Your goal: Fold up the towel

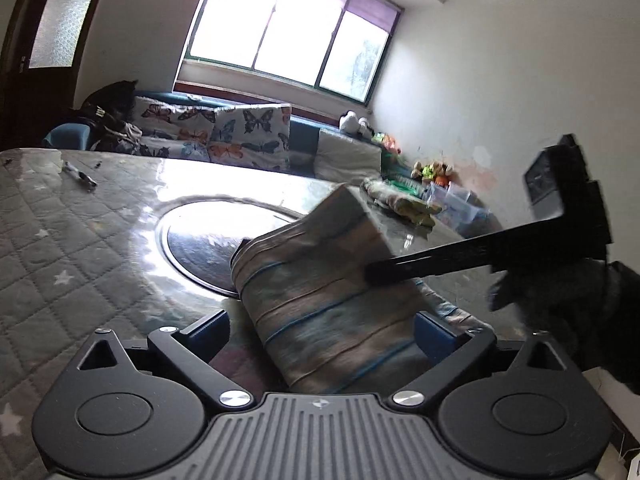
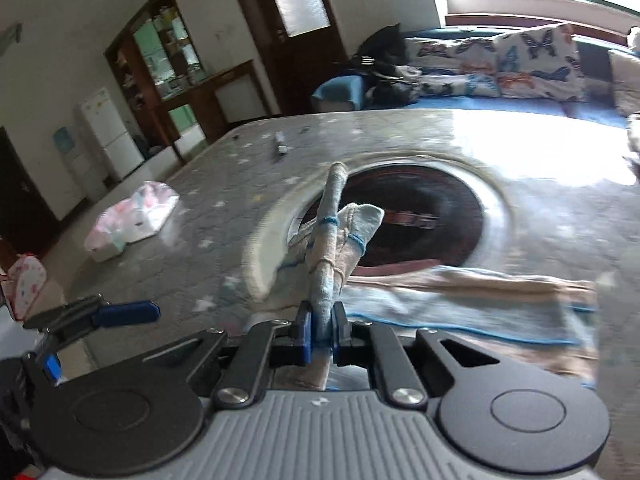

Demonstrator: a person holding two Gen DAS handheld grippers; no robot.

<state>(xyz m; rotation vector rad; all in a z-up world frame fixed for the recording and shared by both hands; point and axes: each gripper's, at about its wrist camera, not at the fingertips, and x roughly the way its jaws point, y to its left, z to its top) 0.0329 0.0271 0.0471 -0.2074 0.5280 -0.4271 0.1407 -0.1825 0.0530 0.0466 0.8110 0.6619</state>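
The towel (image 1: 332, 312) is beige and grey-blue with thin blue stripes. A folded part of it stands raised between the wide-apart fingers of my left gripper (image 1: 323, 326), whose pads do not press on it. My right gripper (image 1: 372, 274) comes in from the right, shut on the towel's upper face. In the right wrist view, the right gripper (image 2: 322, 330) pinches a bunched fold of the towel (image 2: 328, 248) that rises ahead of it. The rest of the towel lies flat on the table to the right. One blue finger (image 2: 124, 314) of the left gripper shows at the left.
The table (image 1: 60, 260) has a quilted, star-patterned cover and a round dark inset (image 1: 200, 240) in its middle. A marker (image 1: 80, 176) lies at the far left and a pink-white bundle (image 2: 128, 220) near one edge. Clutter (image 1: 404, 200) sits at the far right. A butterfly-cushioned sofa (image 1: 240, 128) stands behind.
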